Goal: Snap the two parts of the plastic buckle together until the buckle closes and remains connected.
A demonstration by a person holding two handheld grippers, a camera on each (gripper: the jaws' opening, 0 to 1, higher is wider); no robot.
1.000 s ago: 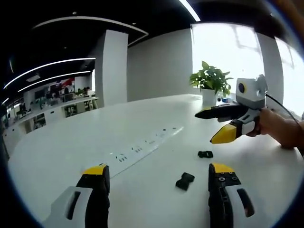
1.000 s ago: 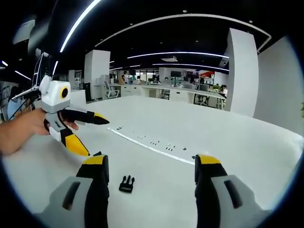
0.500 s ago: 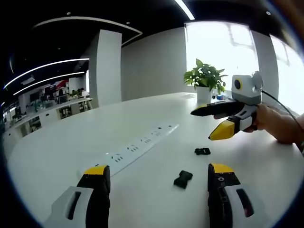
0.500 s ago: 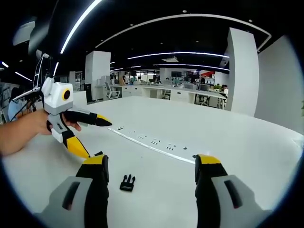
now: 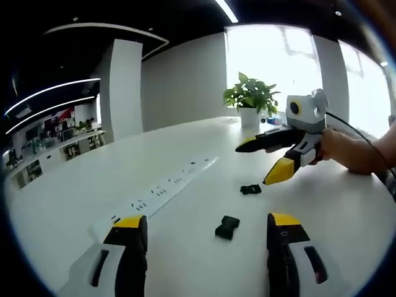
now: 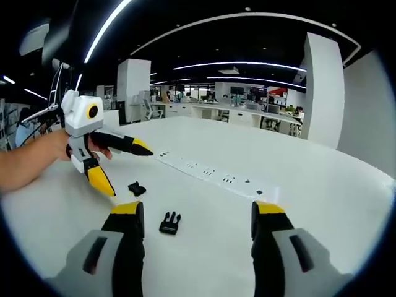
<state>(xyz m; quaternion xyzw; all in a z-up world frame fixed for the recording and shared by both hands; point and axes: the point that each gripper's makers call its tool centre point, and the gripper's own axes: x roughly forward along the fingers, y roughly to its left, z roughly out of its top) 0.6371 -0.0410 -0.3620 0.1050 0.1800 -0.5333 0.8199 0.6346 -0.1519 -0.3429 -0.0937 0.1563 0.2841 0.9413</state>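
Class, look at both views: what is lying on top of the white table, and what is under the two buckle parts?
On the white table lie two separate black buckle parts, a flat white power strip and a potted plant. Under the parts is bare tabletop; their undersides are hidden.

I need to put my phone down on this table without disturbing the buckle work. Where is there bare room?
The white table is bare beyond the built-in socket strip, out to its far edge. It is crowded between the left gripper and right gripper, where the pronged buckle part and the other buckle part lie apart.
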